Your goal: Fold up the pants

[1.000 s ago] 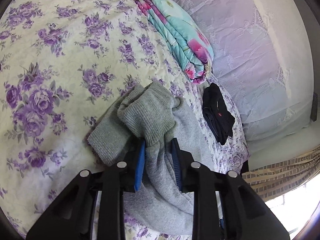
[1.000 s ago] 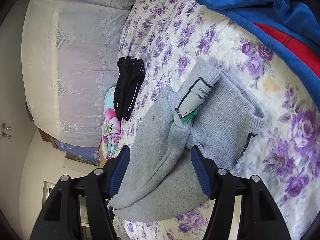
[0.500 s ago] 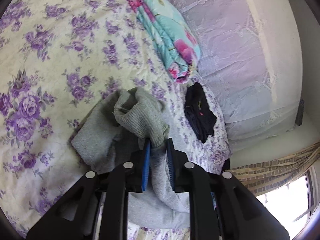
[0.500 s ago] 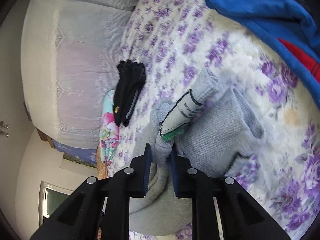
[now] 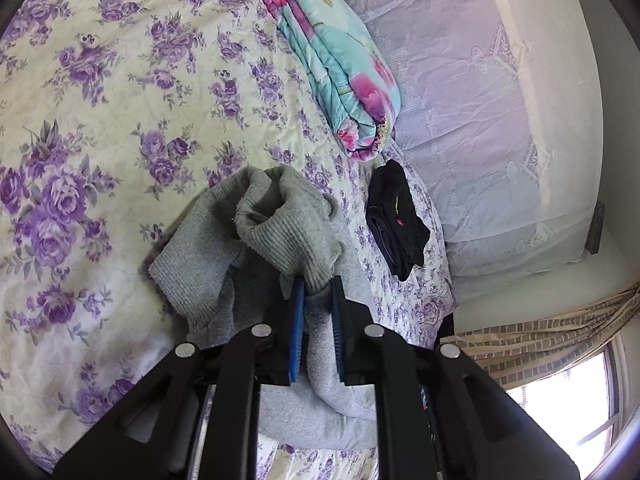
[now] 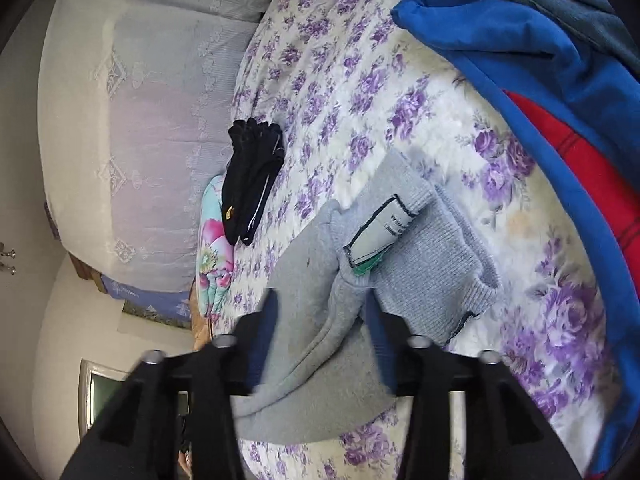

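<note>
Left wrist view
Left tongs (image 5: 316, 320): clamped together on a fold of the grey pants, blue pads pressing the cloth from both sides.
Pants (image 5: 208, 256): grey knit, bunched and lifted at the pinch, ribbed cuff curling over the top; the rest draped on the bed and hanging toward the camera.
Bed (image 5: 100, 120): cream cover printed with purple flowers, under the pants.
Folded quilt (image 5: 340, 76): turquoise with pink flowers, lying beyond the pants, apart from them.
Black garment (image 5: 396, 224): small dark bundle on the bed's edge, near the pants but not touching.
Curtain (image 5: 536, 340): striped, gathered, lower right beside a bright window.

Right wrist view
Right tongs (image 6: 320, 336): apart, blurred, one finger on each side of a ridge of grey cloth, not gripping it.
Pants (image 6: 424, 268): on the flowered bed (image 6: 340, 80), white label with a dark border and a green tag showing at the waistband.
Black garment (image 6: 252, 176): up left, well apart from the pants.
Blue and red clothes (image 6: 540, 64): heaped at upper right on the bed.
</note>
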### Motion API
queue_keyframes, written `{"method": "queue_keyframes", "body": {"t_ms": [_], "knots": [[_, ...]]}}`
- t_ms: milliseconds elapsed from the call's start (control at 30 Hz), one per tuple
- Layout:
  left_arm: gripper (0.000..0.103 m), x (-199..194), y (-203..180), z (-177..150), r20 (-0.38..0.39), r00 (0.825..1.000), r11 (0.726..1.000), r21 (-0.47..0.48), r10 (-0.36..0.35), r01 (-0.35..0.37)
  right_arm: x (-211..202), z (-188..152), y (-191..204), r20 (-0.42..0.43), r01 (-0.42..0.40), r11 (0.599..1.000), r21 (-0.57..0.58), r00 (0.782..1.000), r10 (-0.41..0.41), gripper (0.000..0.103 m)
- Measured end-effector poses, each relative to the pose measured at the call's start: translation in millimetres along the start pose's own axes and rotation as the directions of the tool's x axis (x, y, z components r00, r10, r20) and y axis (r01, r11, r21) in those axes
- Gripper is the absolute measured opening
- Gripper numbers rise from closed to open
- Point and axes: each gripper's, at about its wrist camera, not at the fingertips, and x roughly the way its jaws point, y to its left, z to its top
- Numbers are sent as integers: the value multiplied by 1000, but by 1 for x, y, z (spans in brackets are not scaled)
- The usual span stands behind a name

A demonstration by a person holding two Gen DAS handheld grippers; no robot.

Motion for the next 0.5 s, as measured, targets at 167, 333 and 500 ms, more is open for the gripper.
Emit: {"method": "queue_keyframes", "body": {"t_ms": [167,333,500], "knots": [[12,2,-1,0,2,1000,1000,8,4,-4,19,-4,-5,-5,-5,1000,27,1000,5,52],[12,3,-3,4,-4,1000,1000,-7,-21,21,22,4,1,26,-16,1000,-7,1000,16,20],[12,-7,-26,4,-6,999,998,47,-52,52,7,9,21,13,-75,995,-72,997,76,18]]}}
